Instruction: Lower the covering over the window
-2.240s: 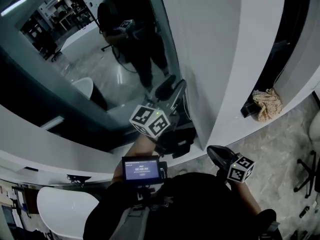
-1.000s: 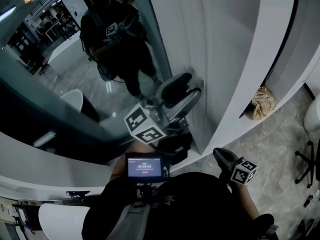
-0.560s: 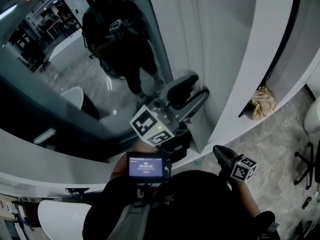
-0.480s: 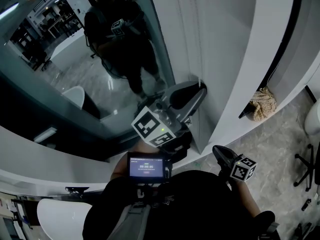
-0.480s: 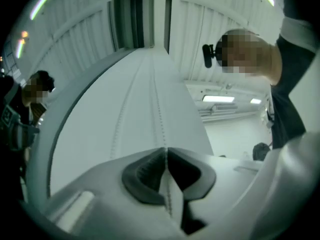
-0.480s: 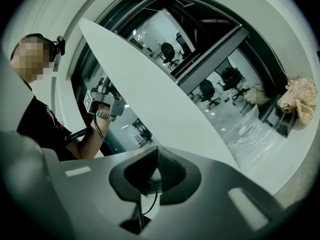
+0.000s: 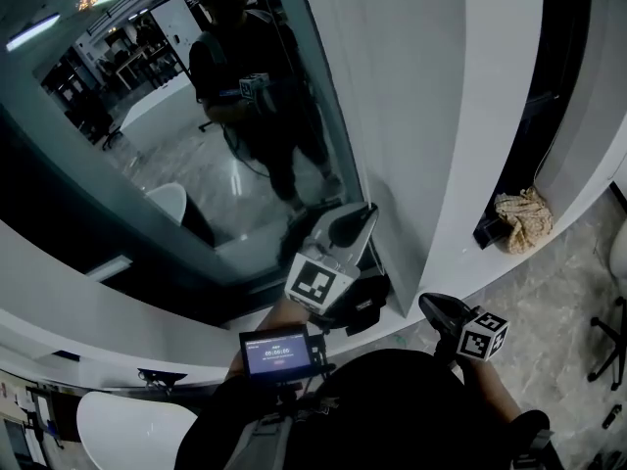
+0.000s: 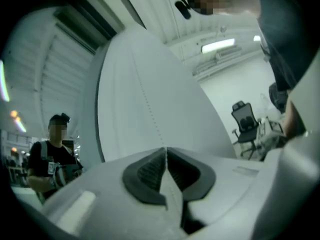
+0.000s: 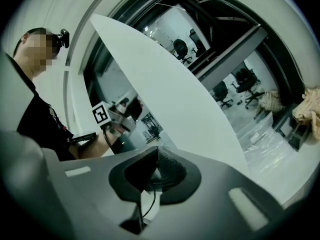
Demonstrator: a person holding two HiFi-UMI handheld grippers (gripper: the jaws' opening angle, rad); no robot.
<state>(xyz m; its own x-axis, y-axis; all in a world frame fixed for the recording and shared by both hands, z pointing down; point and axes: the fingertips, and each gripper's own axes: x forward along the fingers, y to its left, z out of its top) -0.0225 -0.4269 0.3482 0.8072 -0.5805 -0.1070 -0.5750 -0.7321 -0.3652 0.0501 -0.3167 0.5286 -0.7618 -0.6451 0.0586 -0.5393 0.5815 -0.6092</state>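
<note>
Window bay, seen from above. The covering was a white roller blind (image 7: 392,116) of smooth, matte fabric, hanging flat and unwrinkled. It sat just right of the dark reflective window glass (image 7: 196,164), which stood uncovered and mirrored the person. Blind narrowed toward its lower end near the sill, just beside the left gripper (image 7: 358,221).

From the left gripper view, the blind (image 8: 175,99) filled the middle of the picture as a broad pale sheet. A thin white beaded pull cord (image 8: 147,104) ran down its face straight into the left gripper (image 8: 165,156). Jaws there were closing to a full pinch, the dark ribbed pads meeting on the cord with no gap showing.

Right gripper (image 7: 431,309) was held low and well apart from the blind, near the person's body. In its own view the right gripper (image 9: 156,156) had its jaws together with nothing clamped; the blind (image 9: 165,84) showed beyond as a slanting white plane.

A crumpled beige cloth (image 7: 524,218) lay on the ledge at the foot of a dark gap, right of a white column (image 7: 500,116).
</note>
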